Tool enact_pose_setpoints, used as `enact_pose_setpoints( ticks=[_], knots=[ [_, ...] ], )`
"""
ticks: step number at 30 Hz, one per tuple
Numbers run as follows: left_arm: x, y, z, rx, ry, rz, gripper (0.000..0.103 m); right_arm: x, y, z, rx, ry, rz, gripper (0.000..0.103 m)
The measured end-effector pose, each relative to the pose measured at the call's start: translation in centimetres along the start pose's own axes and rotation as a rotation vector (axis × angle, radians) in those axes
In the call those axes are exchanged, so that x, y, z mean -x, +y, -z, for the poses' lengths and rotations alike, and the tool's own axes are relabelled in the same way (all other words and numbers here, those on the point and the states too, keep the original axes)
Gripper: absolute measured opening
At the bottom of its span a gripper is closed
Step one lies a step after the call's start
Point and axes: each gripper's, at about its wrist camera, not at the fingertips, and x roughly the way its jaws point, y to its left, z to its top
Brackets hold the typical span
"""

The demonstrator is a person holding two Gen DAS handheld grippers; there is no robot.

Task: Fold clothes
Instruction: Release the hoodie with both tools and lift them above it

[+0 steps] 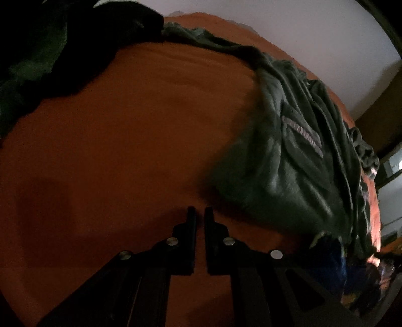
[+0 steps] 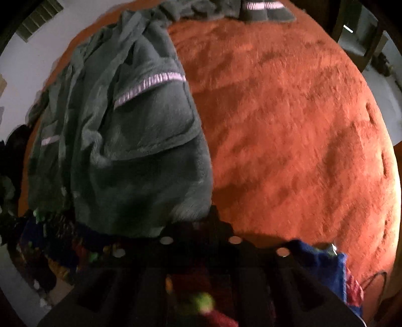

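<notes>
A grey-green fleece garment (image 2: 140, 140) with lilac striped trim lies crumpled on the orange bedspread (image 2: 289, 125). Its lower hem reaches the tips of my right gripper (image 2: 201, 218), which is dark and blurred at the bottom of the right wrist view. Whether its jaws hold the hem is not visible. In the left wrist view the same garment (image 1: 289, 163) lies to the right, apart from my left gripper (image 1: 199, 213). That gripper is shut with nothing between its fingers, just above bare bedspread (image 1: 125, 125).
A dark pile of clothes (image 1: 37, 50) sits at the far left of the bed. Another grey piece with a lilac stripe (image 2: 266, 10) lies at the far edge. Blue cloth (image 2: 319, 256) and colourful clothing (image 2: 50, 239) flank the right gripper. A white wall (image 1: 301, 25) stands behind the bed.
</notes>
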Motion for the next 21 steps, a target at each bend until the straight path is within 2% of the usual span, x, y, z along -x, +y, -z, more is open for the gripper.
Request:
enact_pose_setpoints(
  ticks=[1, 2, 4, 5, 7, 9, 12, 16, 19, 21],
  knots=[
    [0.6, -0.2, 0.1, -0.044, -0.014, -0.008, 0.008, 0.8, -0.2, 0.2, 0.007, -0.008, -0.002, 0.044],
    [1.2, -0.4, 0.2, -0.088, -0.029, -0.016, 0.009, 1.6, -0.4, 0.4, 0.014, -0.016, -0.005, 0.054],
    [1.9, -1.2, 0.2, -0.193, -0.054, -0.034, 0.013, 3.7, -0.6, 0.4, 0.016, -0.040, -0.033, 0.055],
    [2.2, -2.0, 0.3, -0.265, -0.066, -0.042, 0.019, 4.8, -0.7, 0.4, 0.016, -0.053, -0.049, 0.055],
    [2.1, -3.7, 0.3, -0.390, -0.093, -0.055, 0.035, 6.6, -0.3, -0.3, 0.006, -0.063, -0.100, 0.055],
    [1.5, -5.1, 0.1, -0.485, -0.108, -0.055, 0.058, 8.3, 0.7, -1.5, 0.012, -0.056, -0.150, 0.055],
    [0.1, -6.6, -0.6, -0.561, -0.105, -0.046, 0.060, 11.0, 2.5, -3.9, 0.043, -0.026, -0.201, 0.055],
    [-1.7, -7.3, -1.5, -0.603, -0.085, -0.066, 0.060, 13.9, 5.6, -7.9, 0.136, 0.011, -0.148, 0.056],
    [-2.5, -7.4, -1.7, -0.660, -0.037, -0.036, 0.060, 13.6, 8.7, -9.8, 0.244, 0.014, -0.111, 0.056],
    [-2.4, -7.0, -1.5, -0.708, -0.013, -0.024, 0.060, 12.0, 10.6, -10.7, 0.294, 0.025, -0.131, 0.056]
  ],
)
